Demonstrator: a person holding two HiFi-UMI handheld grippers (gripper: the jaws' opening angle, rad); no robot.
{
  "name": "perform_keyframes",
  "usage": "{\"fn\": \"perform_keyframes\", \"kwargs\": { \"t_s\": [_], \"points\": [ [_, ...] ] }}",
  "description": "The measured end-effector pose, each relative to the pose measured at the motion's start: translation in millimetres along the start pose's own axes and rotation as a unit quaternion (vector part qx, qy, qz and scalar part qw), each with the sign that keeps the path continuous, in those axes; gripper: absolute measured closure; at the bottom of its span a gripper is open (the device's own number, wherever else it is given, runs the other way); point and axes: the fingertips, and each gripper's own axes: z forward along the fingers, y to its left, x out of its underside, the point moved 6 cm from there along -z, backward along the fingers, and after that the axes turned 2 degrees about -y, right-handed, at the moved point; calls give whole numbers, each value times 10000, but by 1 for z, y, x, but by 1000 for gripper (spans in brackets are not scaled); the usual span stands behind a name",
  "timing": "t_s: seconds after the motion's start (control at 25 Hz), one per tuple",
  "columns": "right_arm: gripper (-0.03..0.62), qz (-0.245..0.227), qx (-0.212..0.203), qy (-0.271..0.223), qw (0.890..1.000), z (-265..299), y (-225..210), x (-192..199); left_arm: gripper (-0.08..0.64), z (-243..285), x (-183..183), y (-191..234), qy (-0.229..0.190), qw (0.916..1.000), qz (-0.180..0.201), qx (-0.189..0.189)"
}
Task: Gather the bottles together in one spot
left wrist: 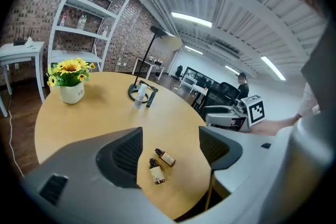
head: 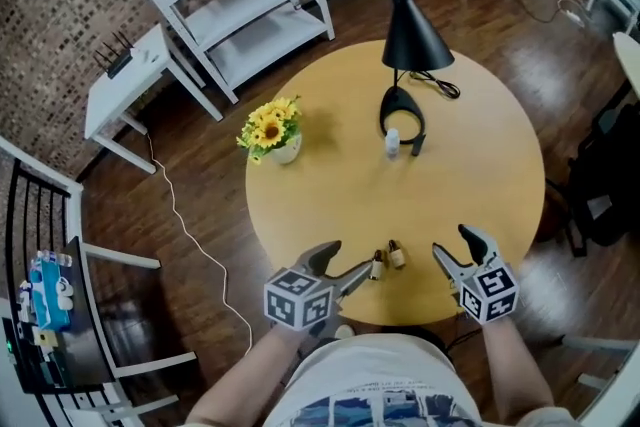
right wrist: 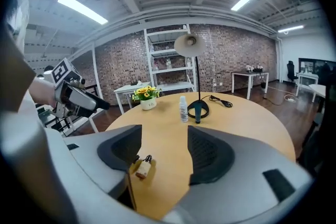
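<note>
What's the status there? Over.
Left gripper, right gripper open, empty. Two amber bottles lie together near edge; white bottle stands apart by lamp. Nothing between them.

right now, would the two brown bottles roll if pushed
Both brown bottles lie on their sides and look round, so a push could roll them. They sit near the table edge, so one might fall off. Small, so likely light.

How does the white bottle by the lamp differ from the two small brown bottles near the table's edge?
The white bottle stands upright; the brown bottles lie on their sides. The white bottle is taller and pale; the brown bottles short, dark-capped. All rest on the round table.
</note>
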Motion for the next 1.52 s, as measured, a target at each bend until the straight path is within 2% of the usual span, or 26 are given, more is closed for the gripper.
{"fn": "perform_keyframes", "kwargs": {
  "t_s": [0.2, 0.52, 0.76, 0.96, 1.24, 1.52],
  "points": [
    [296, 4, 261, 113, 9996, -36, 51, 13, 196, -40, 24, 8, 107, 9994, 100, 314],
    [295, 308, 578, 180, 9977, -79, 128, 38, 179, -97, 62, 6, 154, 9982, 353, 459],
    [296, 368, 801, 235, 9958, -98, 180, 56, 178, -138, 97, 9, 174, 9982, 292, 486],
    [296, 333, 891, 282, 9951, -120, 202, 67, 178, -161, 116, 2, 195, 9985, 213, 467],
    [296, 338, 1003, 295, 9939, -131, 223, 79, 178, -177, 129, -7, 225, 9980, 359, 467],
    [295, 292, 1025, 367, 9936, -138, 228, 81, 176, -183, 129, -12, 100, 9977, 295, 596]
  ]
}}
